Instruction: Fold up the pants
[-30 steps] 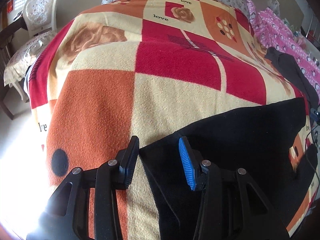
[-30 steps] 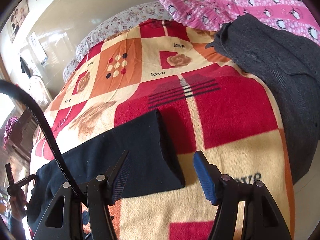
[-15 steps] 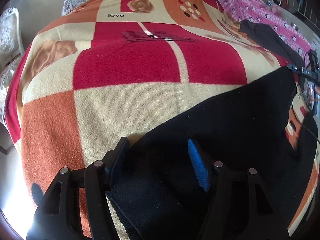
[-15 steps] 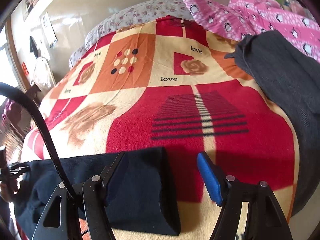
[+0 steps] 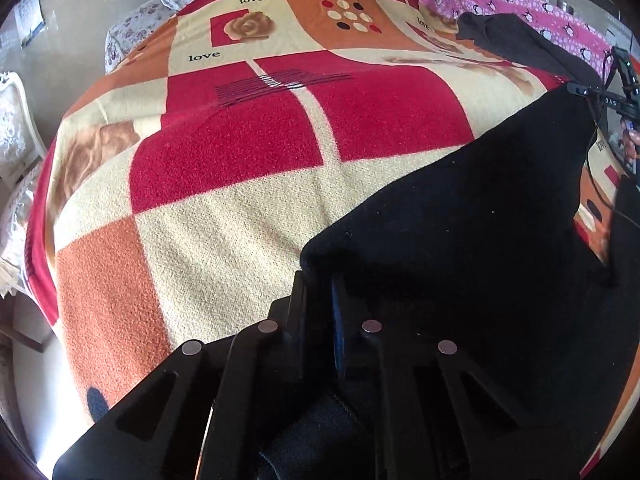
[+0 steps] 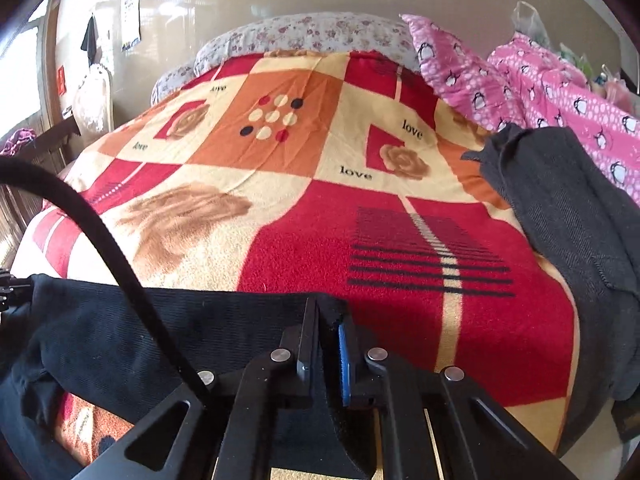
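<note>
Black pants [image 5: 460,220] lie across the near end of a bed covered by a red, orange and cream patterned blanket [image 5: 240,208]. In the left wrist view my left gripper [image 5: 320,280] is shut on a corner of the pants, with dark cloth pinched between its pads. In the right wrist view the same black pants [image 6: 120,332] stretch off to the left, and my right gripper [image 6: 328,312] is shut on their other end, a fold of cloth squeezed between the black and blue pads.
A dark grey garment [image 6: 568,216] lies on the bed's right side beside pink penguin-print bedding [image 6: 560,92]. A floral pillow [image 6: 304,32] sits at the head. A white chair [image 5: 16,120] stands left of the bed. A black cable [image 6: 100,240] crosses the right wrist view.
Both grippers were open astride the ends of the pants; both have now closed on the cloth. Each hand has slid forward over the bed and rolled.
</note>
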Motion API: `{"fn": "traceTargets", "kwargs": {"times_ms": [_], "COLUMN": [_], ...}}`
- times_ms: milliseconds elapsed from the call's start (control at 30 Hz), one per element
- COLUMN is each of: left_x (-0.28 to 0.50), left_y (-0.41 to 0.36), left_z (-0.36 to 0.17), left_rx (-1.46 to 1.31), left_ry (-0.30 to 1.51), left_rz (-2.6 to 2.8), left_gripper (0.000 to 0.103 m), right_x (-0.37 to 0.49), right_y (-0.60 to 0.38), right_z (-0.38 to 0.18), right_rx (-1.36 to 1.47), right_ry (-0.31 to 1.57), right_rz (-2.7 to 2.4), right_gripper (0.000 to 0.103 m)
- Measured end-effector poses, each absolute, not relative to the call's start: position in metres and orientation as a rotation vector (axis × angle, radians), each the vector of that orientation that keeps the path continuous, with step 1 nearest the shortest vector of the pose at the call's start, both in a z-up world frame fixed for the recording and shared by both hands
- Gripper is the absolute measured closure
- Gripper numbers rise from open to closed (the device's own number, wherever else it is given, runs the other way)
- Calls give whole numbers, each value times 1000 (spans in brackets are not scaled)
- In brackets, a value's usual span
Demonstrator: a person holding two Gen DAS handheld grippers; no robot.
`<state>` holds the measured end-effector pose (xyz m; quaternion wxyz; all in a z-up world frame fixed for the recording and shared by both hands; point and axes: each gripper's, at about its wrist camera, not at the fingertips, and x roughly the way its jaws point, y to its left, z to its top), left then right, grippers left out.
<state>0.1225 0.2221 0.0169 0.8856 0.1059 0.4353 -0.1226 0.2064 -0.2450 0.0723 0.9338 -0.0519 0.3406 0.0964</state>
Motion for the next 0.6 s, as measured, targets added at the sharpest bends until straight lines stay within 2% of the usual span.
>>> {"fn": "traceTargets", "kwargs": {"times_ms": [233,433,600], "left_x": [87,20,-54], "left_y": [204,198,195], "left_z": [52,87,80], "left_rx": [244,205,137], "left_ry": [790,679,680], "left_rz": [-218,-261,-301], "left_gripper": [97,97,97], "right_x": [183,136,69], "right_y": [-249,-266,-281], "right_z": [91,109,103], "right_rx": [-109,-120,-181], "right_ry": [661,618,588], "right_rz": [188,207,243], "right_gripper": [96,96,96]}}
